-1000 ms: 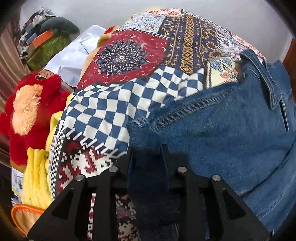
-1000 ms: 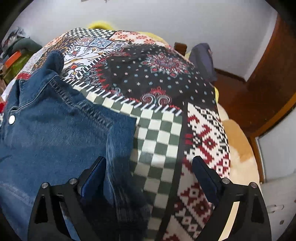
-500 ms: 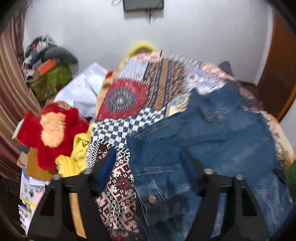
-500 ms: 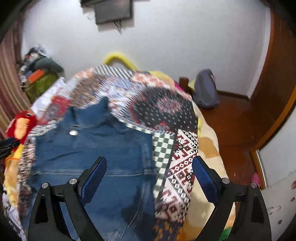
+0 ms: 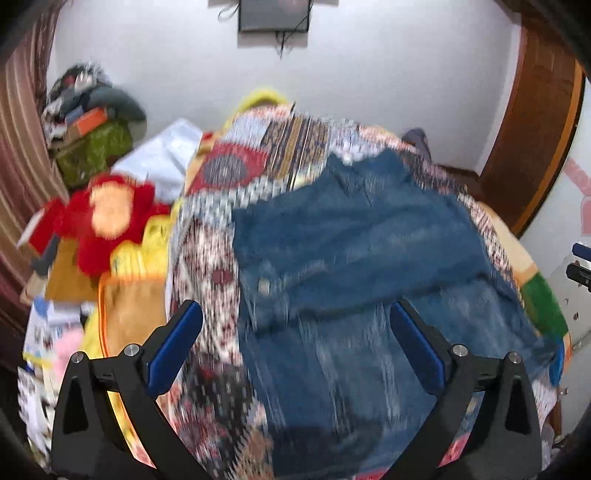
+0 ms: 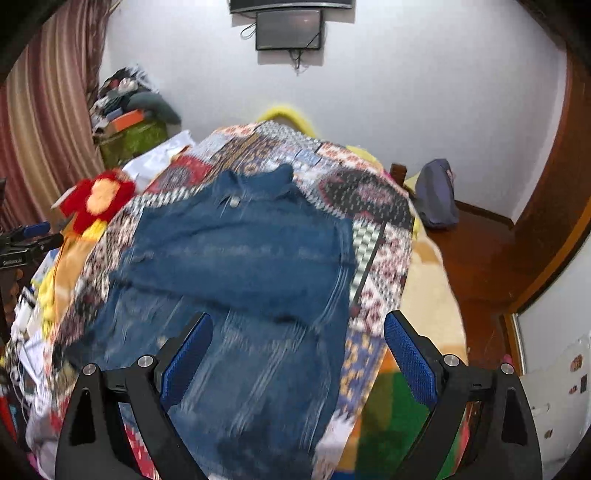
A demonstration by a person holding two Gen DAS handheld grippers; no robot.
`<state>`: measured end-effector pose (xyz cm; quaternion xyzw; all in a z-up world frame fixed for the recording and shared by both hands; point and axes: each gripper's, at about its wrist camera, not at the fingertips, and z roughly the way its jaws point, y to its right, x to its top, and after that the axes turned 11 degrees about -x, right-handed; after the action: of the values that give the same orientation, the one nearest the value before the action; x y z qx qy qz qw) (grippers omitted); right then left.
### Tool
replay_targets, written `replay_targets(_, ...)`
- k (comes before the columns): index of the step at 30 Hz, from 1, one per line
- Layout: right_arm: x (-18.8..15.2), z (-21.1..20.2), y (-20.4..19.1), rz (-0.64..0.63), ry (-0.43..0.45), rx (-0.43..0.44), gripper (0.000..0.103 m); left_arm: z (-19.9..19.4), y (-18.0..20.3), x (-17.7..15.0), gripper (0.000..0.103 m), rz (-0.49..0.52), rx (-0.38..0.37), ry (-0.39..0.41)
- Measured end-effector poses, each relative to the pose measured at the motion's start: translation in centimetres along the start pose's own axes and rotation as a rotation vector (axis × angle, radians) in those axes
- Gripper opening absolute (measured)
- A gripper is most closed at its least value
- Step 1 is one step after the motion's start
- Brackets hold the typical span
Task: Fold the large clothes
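Both grippers held above the bed, pointed steeply down at it. Frames smeared by motion; fine detail lost.

Left gripper (image 5: 295,332): jaws have just been opening and now stand spread wide, blue pads apart, nothing between them. The denim jacket (image 5: 354,266) lies below and beyond the fingertips, not touched by either pad. Past the left finger's outer side: patterned patchwork quilt (image 5: 207,266), then a red plush toy (image 5: 107,214) and yellow fabric off the quilt's edge. Past the right finger's outer side, the jacket's hem runs on toward the edge of the bed.

Right gripper (image 6: 297,343): jaws wide, empty. The denim jacket (image 6: 240,266) spreads out ahead of and between the two fingers, collar at the far end with a metal button (image 6: 233,200) just below it, a folded layer lying across the upper body. Lower body of the jacket passes under the left finger. Beyond the right finger: quilt (image 6: 384,258), then tan and green bedding at the bed's side, wooden floor further out.

Far beyond both sets of fingertips: white wall, dark screen (image 6: 288,29) mounted high. Striped curtain (image 6: 40,140) to the left side, a clutter pile (image 6: 129,118) in that corner.
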<state>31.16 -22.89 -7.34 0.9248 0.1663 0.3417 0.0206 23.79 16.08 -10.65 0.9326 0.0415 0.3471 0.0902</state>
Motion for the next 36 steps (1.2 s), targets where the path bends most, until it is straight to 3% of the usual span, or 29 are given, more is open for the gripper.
replay_targets(5, -4.9, 1.8, 0.4, 0.06, -0.106, 0.021, 0.093, 1.6, -1.8, -5.5, 0.102, -0.087, 0.004, -0.105)
replay_targets(8, -7.3, 3.6, 1.4, 0.147, -0.198, 0.05, 0.093, 2.6, -3.6, -8.3, 0.102, -0.196, -0.045, -0.167)
replay_targets(13, -10.8, 6.4, 3.5, 0.324, -0.329, 0.181, 0.093, 3.9, -5.1, -11.5, 0.102, -0.327, -0.136, -0.215)
replay_targets(15, -11.7, 6.9, 4.0, 0.36, -0.353, 0.203, 0.093, 4.4, -5.2, -12.5, 0.102, -0.362, -0.177, -0.23)
replay_targets(21, -12.9, 7.5, 4.0, 0.407, -0.365, 0.264, 0.09, 6.1, -4.8, -14.7, 0.102, -0.407, -0.195, -0.291)
replay_targets(23, -13.2, 7.4, 3.7, 0.399, -0.346, 0.25, 0.083, 6.4, -4.9, -14.9, 0.101, -0.421, -0.209, -0.296)
replay_targets(25, -13.1, 7.1, 3.5, 0.395, -0.327, 0.244, 0.075, 6.6, -4.9, -14.9, 0.094, -0.431, -0.232, -0.29)
replay_targets(27, -12.9, 6.9, 3.6, 0.391, -0.318, 0.235, 0.066, 6.7, -4.5, -14.8, 0.078, -0.435, -0.271, -0.288)
replay_targets(29, -12.7, 6.8, 3.8, 0.383, -0.31, 0.224, 0.057, 6.7, -4.1, -14.5, 0.07, -0.423, -0.284, -0.28)
replay_targets(33, -11.6, 5.3, 3.9, 0.343, -0.24, 0.123, 0.057, 6.0, -2.8, -13.6, 0.053, -0.342, -0.23, -0.255)
replay_targets(36, -10.9, 4.2, 4.1, 0.332, -0.213, 0.133, 0.057, 5.5, -2.1, -13.1, 0.041, -0.285, -0.186, -0.239)
